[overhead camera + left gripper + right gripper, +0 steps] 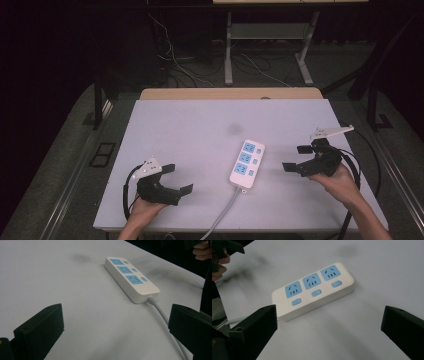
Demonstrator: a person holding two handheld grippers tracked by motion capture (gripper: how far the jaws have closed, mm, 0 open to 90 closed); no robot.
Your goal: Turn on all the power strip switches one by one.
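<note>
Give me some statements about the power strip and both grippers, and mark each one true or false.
1. The power strip has three blue sockets. True.
2. The left gripper holds the strip. False: it is open and apart from the strip.
3. The right gripper is open, nothing between its jaws. True.
4. A plug sits in one socket. False: all sockets are free.
5. The strip's cable runs toward the person's edge of the table. True.

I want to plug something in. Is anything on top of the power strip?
Nothing lies on the power strip: its three blue sockets and three switches are bare. Its underside, flat on the table, is hidden.
</note>
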